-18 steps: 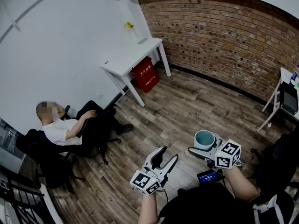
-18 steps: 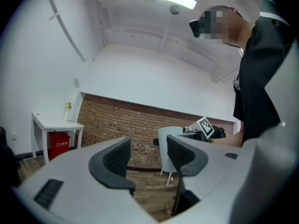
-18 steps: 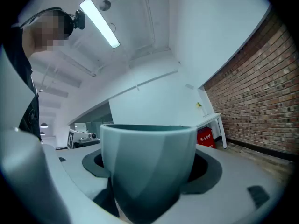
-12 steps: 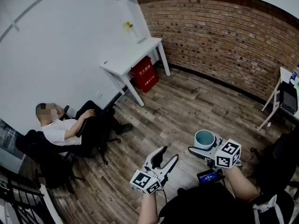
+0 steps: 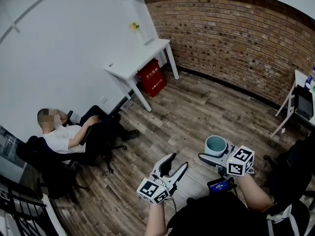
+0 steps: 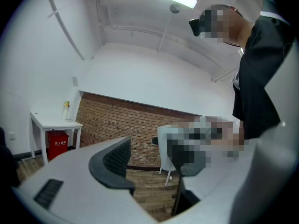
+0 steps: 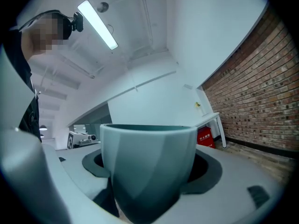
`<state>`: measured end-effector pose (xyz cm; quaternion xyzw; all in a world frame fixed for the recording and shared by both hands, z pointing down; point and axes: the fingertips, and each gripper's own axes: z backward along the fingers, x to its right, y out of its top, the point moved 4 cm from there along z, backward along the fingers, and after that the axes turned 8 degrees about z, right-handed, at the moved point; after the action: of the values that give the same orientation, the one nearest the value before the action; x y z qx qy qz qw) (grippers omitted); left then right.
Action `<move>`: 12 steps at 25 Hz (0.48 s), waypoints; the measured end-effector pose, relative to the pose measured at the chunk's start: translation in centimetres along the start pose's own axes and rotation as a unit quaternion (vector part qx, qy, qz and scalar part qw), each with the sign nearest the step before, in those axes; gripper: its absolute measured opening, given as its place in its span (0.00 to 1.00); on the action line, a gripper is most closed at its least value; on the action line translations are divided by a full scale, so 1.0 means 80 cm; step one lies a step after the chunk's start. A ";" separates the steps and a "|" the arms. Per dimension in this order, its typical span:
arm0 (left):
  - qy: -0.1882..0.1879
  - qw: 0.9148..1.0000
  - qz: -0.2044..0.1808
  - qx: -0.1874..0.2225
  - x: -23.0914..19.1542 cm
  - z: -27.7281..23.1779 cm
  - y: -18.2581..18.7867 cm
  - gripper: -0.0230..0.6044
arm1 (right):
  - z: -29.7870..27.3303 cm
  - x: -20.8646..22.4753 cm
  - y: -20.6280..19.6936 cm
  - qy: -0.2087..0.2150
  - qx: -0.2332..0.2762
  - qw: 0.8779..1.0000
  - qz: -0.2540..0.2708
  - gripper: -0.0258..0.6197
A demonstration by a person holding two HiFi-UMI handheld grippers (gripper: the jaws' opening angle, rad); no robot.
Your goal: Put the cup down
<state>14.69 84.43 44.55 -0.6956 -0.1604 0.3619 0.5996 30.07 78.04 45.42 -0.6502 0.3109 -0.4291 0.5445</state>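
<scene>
A teal cup (image 5: 215, 145) hangs upright above the wooden floor, and my right gripper (image 5: 211, 154) is shut on it. In the right gripper view the cup (image 7: 148, 164) fills the middle, with a dark pad (image 7: 92, 166) pressed against each of its sides. Lower left of it, my left gripper (image 5: 173, 165) is held level. Its jaws stand open with nothing between them. The left gripper view shows that gripper (image 6: 149, 164) with only the far brick wall and floor in the gap.
A white table (image 5: 140, 58) stands against the white wall, with a red box (image 5: 153, 78) under it. A person (image 5: 64, 136) sits on a chair at the left. A brick wall (image 5: 236, 33) closes the far side. Another white table (image 5: 299, 80) stands at the right edge.
</scene>
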 end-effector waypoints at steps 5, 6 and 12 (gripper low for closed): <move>0.002 1.000 0.000 0.001 -0.002 0.001 0.002 0.44 | -0.003 0.000 0.001 0.001 -0.001 1.000 -0.001 0.67; 0.003 1.000 -0.001 0.001 -0.002 0.002 0.002 0.44 | -0.003 -0.001 0.001 0.002 0.000 1.000 -0.001 0.67; 0.006 1.000 -0.001 -0.002 -0.001 -0.001 0.001 0.44 | 0.000 0.004 0.001 0.004 0.001 1.000 -0.007 0.67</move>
<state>14.73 84.30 44.48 -0.6989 -0.1581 0.3572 0.5991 30.21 77.78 45.43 -0.6500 0.3088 -0.4357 0.5407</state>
